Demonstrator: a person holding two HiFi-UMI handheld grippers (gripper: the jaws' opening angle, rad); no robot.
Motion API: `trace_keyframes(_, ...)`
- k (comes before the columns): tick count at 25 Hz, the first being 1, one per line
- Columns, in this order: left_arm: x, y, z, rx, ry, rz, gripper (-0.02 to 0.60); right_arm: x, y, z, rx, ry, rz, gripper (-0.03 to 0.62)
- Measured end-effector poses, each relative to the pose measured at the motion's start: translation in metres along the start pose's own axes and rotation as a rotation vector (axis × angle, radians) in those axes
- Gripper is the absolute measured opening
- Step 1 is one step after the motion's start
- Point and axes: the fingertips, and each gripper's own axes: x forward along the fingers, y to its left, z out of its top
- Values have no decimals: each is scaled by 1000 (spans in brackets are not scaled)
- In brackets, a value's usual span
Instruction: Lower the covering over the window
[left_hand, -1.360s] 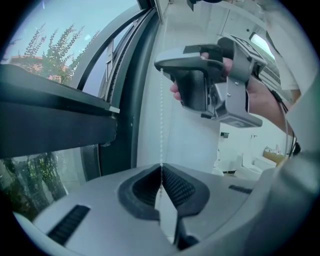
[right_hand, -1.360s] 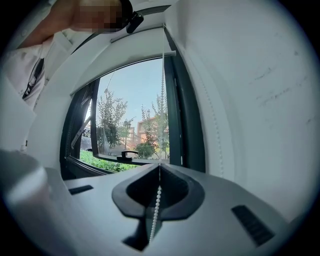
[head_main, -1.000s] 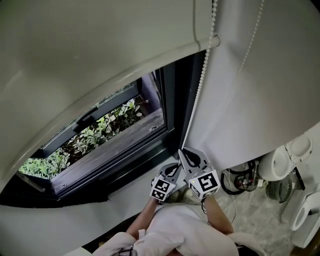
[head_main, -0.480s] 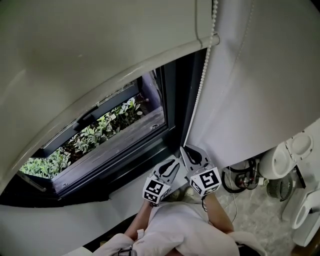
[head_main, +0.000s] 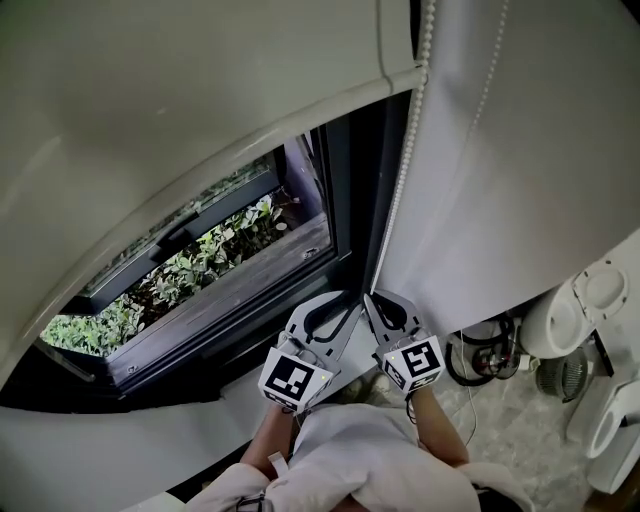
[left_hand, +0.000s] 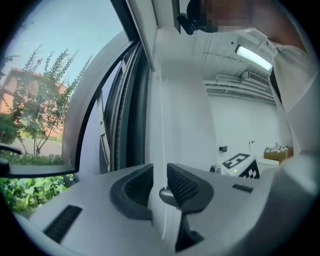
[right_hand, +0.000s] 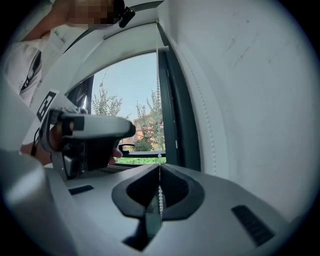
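Note:
The pale roller blind (head_main: 180, 110) hangs over the upper part of the dark-framed window (head_main: 230, 270), and green plants show below its bottom rail. A white bead chain (head_main: 402, 170) runs down the window's right side. My right gripper (head_main: 372, 297) is shut on that chain, and the beads run between its closed pads (right_hand: 160, 172). My left gripper (head_main: 343, 300) is beside it on the left, with its jaws apart. In the left gripper view a blurred white strip (left_hand: 175, 100) passes through the gap of the left gripper (left_hand: 160, 182). I cannot tell whether the pads touch it.
A white wall panel (head_main: 520, 180) stands right of the chain. Below it are white appliances (head_main: 590, 300), coiled black cables (head_main: 485, 350) and a small fan (head_main: 555, 378). The pale window sill (head_main: 150, 435) runs under the frame. The person's white sleeves are at the bottom.
My left gripper has gone from shut to open and its jaws now reach further up beside the right gripper. The right gripper has stayed shut on the chain.

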Motion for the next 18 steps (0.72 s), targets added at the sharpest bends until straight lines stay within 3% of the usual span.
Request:
trace_keyframes(9,29,3,73,83,-107,-24,80,-2,2,-1,-2,4,-4,-3)
trace_keyframes(13,42,4,90,125,-117,-30,80,-2,2,-1,-1,8,-10,-3)
trace_keyframes(18,48,0,108,119,-163,-41,78,-1,3,-1,-15,19,-2,-3)
